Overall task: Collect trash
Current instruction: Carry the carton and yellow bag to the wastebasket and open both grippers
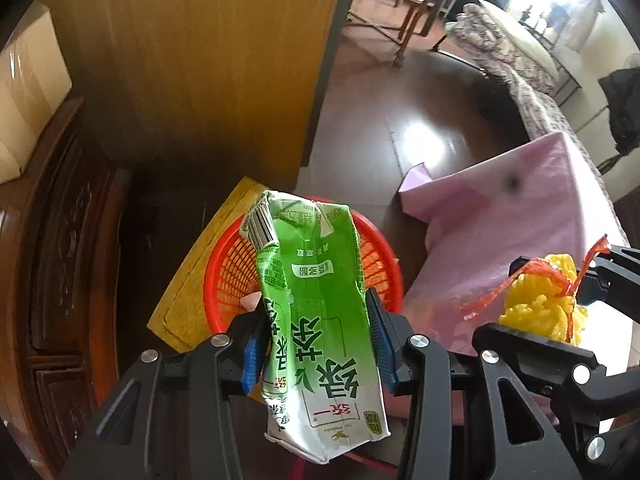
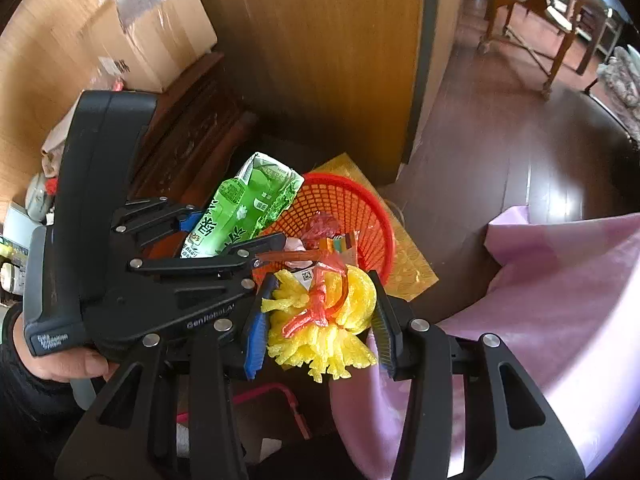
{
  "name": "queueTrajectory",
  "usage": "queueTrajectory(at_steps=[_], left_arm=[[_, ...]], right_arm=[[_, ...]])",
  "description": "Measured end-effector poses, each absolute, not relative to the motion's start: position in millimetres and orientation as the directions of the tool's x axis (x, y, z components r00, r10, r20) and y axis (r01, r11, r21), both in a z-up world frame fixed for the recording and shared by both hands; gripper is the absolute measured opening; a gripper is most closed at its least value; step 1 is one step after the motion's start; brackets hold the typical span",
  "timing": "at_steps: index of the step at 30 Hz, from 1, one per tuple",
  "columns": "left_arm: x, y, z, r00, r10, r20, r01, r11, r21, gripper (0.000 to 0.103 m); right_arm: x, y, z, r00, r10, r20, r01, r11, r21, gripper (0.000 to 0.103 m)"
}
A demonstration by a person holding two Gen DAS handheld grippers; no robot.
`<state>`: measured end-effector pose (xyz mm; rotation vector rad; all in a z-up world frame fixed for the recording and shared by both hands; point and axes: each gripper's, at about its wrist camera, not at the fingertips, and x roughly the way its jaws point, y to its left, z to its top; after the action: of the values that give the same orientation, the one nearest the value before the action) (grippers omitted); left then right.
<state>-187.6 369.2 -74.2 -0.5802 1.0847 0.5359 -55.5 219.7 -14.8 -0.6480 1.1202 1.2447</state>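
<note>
From the left wrist, the left gripper (image 1: 316, 344) is clamped on a crushed green tea carton (image 1: 316, 320), its blue pads pressing both flat sides. The carton stands roughly upright between the fingers, long axis running away from the camera, its folded top end pointing out over the red basket (image 1: 224, 280) on the floor below. The basket sits on a yellow mat (image 1: 188, 288) beside a table covered in pink cloth (image 1: 500, 216). At the right edge, the right gripper (image 1: 560, 300) holds a yellow foam net (image 1: 548, 300) tied with red mesh.

From the right wrist, the right gripper is closed on that foam net, which bulges between the pads with no clear long axis, its frayed ends pointing toward the camera. It hangs just over the near rim of the basket. The basket already holds some wrappers (image 2: 324, 236), so collection looks well underway. Both held pieces are not yet dropped in; releasing them is what seems left.
</note>
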Motion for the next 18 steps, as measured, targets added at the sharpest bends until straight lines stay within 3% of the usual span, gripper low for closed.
queueTrajectory(at_steps=[8,11,13,15,18], left_arm=[[-181.2,390.0,-111.9,0.279,0.137,-0.950,-0.716,0.689,-0.112,0.045],[-178.8,394.4,-120.3,0.255,0.144,-0.956,-0.735,0.671,-0.095,0.046],[-178.0,396.9,-122.5,0.245,0.149,-0.958,-0.746,0.660,-0.088,0.056],[-177.1,395.7,-120.5,0.244,0.164,-0.956,-0.751,0.656,-0.079,0.065],[-175.7,393.8,-121.3,0.242,0.167,-0.956,-0.746,0.662,-0.073,0.069]], right_arm=[[-50.3,247.0,-54.5,-0.144,0.354,-0.924,-0.939,0.245,0.240,0.046],[-46.4,254.6,-66.7,-0.175,0.350,-0.920,-0.922,0.270,0.278,0.053],[-40.1,257.4,-70.7,-0.189,0.354,-0.916,-0.907,0.294,0.301,0.064],[-36.0,256.5,-71.5,-0.174,0.368,-0.913,-0.900,0.318,0.299,0.066],[-30.9,252.7,-70.0,-0.169,0.387,-0.906,-0.892,0.330,0.307,0.066]])
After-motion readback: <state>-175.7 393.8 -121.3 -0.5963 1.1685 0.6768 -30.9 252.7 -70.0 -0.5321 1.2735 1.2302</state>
